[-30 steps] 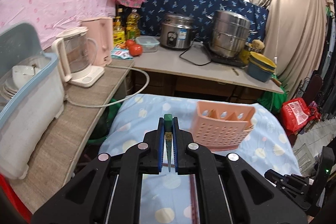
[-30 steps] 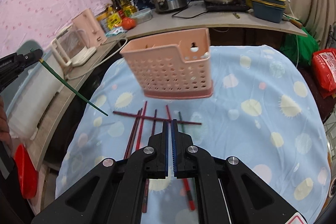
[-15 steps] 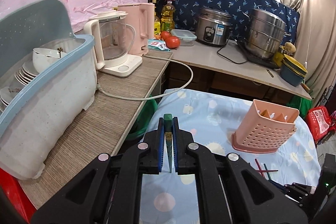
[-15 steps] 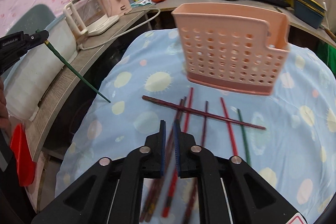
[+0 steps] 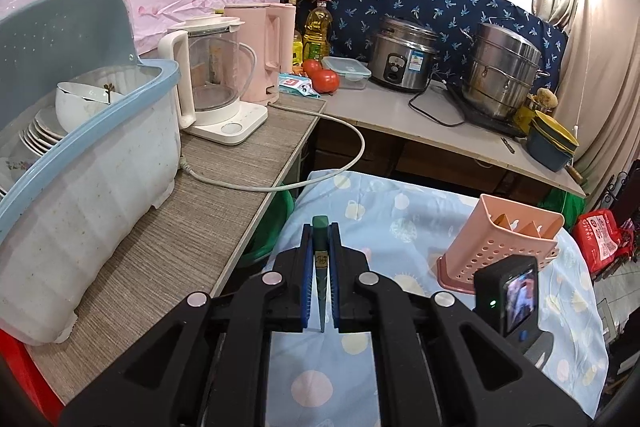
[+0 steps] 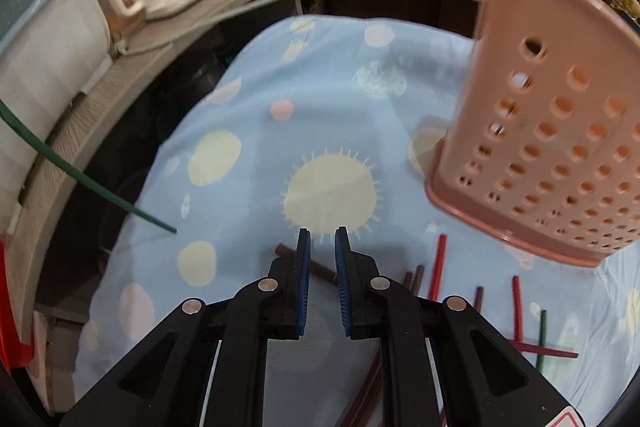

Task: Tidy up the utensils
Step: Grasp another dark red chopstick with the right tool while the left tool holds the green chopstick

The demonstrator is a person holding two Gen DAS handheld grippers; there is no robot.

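My left gripper [image 5: 320, 239] is shut on a green chopstick [image 5: 320, 259], held in the air over the left edge of the blue-clothed table [image 5: 384, 219]. The same chopstick [image 6: 80, 179] slants in from the left in the right wrist view. A pink perforated utensil basket [image 5: 500, 247] stands upright on the cloth to the right; it also shows in the right wrist view [image 6: 560, 131]. My right gripper [image 6: 322, 243] is open, low over several red, brown and green chopsticks [image 6: 436, 263] that lie on the cloth.
A wooden counter [image 5: 168, 235] runs along the left with a dish rack [image 5: 80, 163], a glass kettle [image 5: 212, 79] and a white cord [image 5: 320, 179]. The back counter holds a rice cooker [image 5: 404, 59], a steel pot [image 5: 504, 75] and tomatoes [image 5: 324, 79]. The right gripper's camera body [image 5: 506, 295] shows low right.
My right gripper has opened and dropped closer to the chopsticks on the cloth, moving left of the basket. My left gripper keeps the green chopstick and has swung left toward the counter.
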